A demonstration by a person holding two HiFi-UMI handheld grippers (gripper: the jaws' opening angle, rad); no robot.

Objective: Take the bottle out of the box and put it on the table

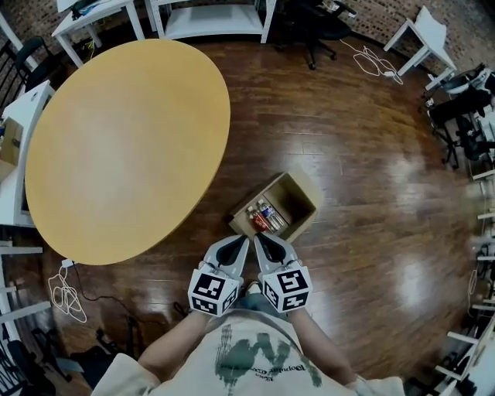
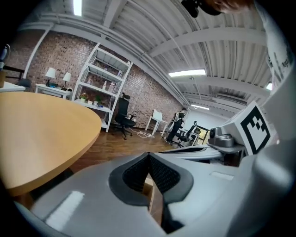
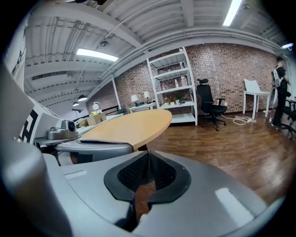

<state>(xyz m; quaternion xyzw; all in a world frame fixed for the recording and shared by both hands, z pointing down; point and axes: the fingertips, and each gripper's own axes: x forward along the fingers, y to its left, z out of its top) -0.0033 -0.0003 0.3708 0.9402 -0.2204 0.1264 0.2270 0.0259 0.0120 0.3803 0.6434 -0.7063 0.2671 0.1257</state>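
Note:
An open cardboard box [image 1: 298, 191] stands on the wooden floor, to the right of the round table [image 1: 124, 147]. Several bottles [image 1: 263, 217] lie in its near left corner, one with a red label. My left gripper [image 1: 245, 239] and right gripper [image 1: 258, 237] hover side by side just short of the box's near edge, tips almost touching each other. Both are shut with nothing between the jaws. In the left gripper view the shut left gripper [image 2: 148, 156] hides all but a sliver of the box [image 2: 149, 189]. In the right gripper view the shut right gripper [image 3: 148, 153] fills the lower half.
A white shelf unit [image 1: 213, 17] stands behind the table, with an office chair [image 1: 317, 27] and white cables [image 1: 377, 62] on the floor beside it. More cables [image 1: 66, 295] lie at the table's near left. White desks [image 1: 429, 35] line the right side.

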